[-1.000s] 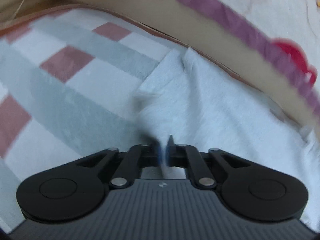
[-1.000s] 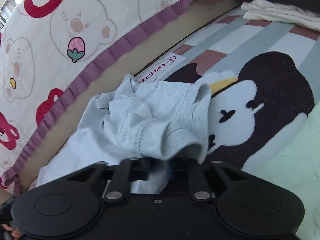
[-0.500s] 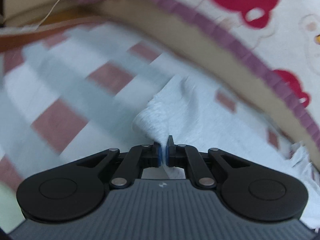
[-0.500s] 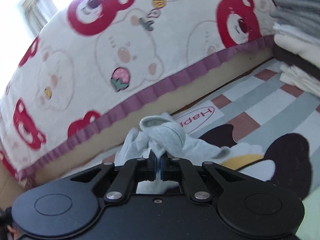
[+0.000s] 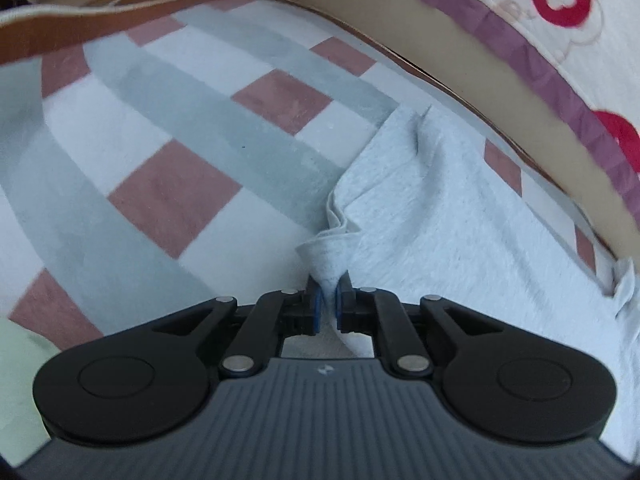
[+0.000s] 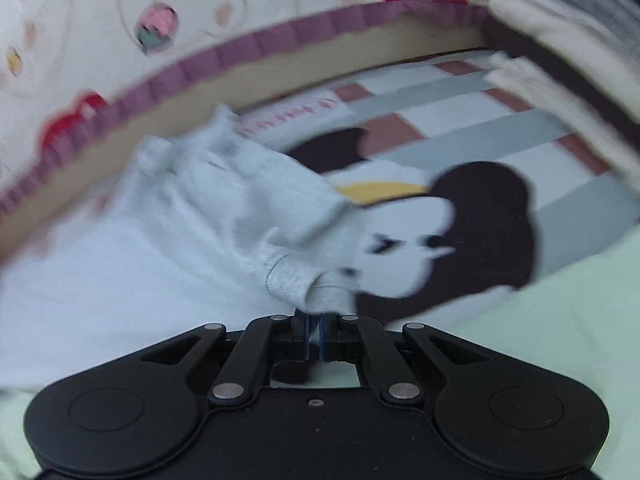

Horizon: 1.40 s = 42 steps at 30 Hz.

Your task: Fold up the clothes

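Checked blanket (image 5: 168, 184); only right view shows folded stack (image 6: 560, 40).

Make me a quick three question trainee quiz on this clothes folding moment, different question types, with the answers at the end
1. True or false: the right gripper is pinching a ribbed edge of the light grey garment.
2. Multiple choice: what lies under the garment in the left wrist view? A) a bare wooden floor B) a checked rug with grey bands and reddish squares C) a glass table
3. Fill in: to the right in the right wrist view sits a stack of ____ clothes.

Key: 1 true. 2 B. 3 folded. For the trainer: the left gripper has a bunched fold of the same garment between its pads, and its jaws are opening.
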Motion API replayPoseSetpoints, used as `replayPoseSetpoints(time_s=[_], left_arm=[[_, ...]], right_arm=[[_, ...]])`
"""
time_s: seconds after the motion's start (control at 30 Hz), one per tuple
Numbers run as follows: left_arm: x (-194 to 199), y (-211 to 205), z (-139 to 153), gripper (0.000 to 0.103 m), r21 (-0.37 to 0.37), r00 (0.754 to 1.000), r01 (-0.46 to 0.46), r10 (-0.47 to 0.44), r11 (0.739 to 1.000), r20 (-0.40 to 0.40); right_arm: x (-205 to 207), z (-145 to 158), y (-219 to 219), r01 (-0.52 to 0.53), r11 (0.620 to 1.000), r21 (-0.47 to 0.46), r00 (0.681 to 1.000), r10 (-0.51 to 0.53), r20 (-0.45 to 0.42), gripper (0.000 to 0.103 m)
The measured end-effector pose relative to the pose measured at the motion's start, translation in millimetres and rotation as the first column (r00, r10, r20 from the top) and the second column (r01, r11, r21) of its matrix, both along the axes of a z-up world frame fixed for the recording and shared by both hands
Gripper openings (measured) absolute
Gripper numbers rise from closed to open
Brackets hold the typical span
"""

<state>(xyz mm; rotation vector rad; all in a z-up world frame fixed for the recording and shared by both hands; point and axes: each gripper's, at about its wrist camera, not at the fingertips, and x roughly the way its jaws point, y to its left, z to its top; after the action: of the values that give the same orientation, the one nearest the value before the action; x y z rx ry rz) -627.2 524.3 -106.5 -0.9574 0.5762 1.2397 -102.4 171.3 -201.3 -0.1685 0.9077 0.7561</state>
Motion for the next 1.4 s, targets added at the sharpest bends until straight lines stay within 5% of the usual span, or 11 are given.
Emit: replayPoseSetpoints(time_s=[0.13,0.27,0.4,0.57,0.77,0.93,1.03,1.1,1.17,1.3,1.4], left_arm=[[-8,-12,14,0.014,0.039,0.994,-0.040,0.044,0.998,-0.099],[-19,-13,37,0.012,0.157,0.976,-0.071,0.101,0.985,-0.192],[-3,8,55,0.018,0.277,0.994,0.094,-0.105,0.956,0.026],[59,65,37,0.023,0.295,0.930,0.367,-0.353,0.882,-0.101],[78,123,8,0.042,0.265,0.936,0.338,-0.352,0.903,0.006],[91,140,-5,0.053,0.221,0.951,0.308,-0.300,0.925,-0.067],[84,147,-12,0.052,0.205,0.955,0.279,-0.294,0.938,0.046],[83,148,-13,0.046,0.190,0.945,0.294,-0.315,0.937,0.090],[86,146,-10,0.010,0.194,0.939,0.313,-0.334,0.930,0.080],[91,143,-6,0.011,0.203,0.932,0.339,-0.358,0.918,0.062],[98,144,-10,0.035,0.201,0.933,0.349,-0.359,0.915,0.013]], right_arm=[[12,2,-15,0.059,0.998,-0.026,0.998,-0.059,0.011,0.000],[13,16,-17,0.060,0.998,0.005,0.996,-0.060,0.060,0.009],[9,27,1,-0.004,0.999,0.032,0.996,0.002,0.089,0.010],[11,40,41,-0.157,0.986,0.063,0.983,0.150,0.106,0.015],[22,73,93,-0.399,0.911,0.101,0.913,0.385,0.132,0.035],[40,83,127,-0.493,0.870,-0.005,0.860,0.488,0.149,0.037],[50,78,138,-0.524,0.849,-0.071,0.835,0.528,0.153,0.037],[57,70,142,-0.520,0.850,-0.086,0.838,0.527,0.144,0.037],[64,63,145,-0.514,0.852,-0.099,0.842,0.523,0.134,0.037],[73,46,151,-0.491,0.866,-0.093,0.862,0.499,0.095,0.037],[76,39,162,-0.498,0.862,-0.094,0.860,0.505,0.076,0.037]])
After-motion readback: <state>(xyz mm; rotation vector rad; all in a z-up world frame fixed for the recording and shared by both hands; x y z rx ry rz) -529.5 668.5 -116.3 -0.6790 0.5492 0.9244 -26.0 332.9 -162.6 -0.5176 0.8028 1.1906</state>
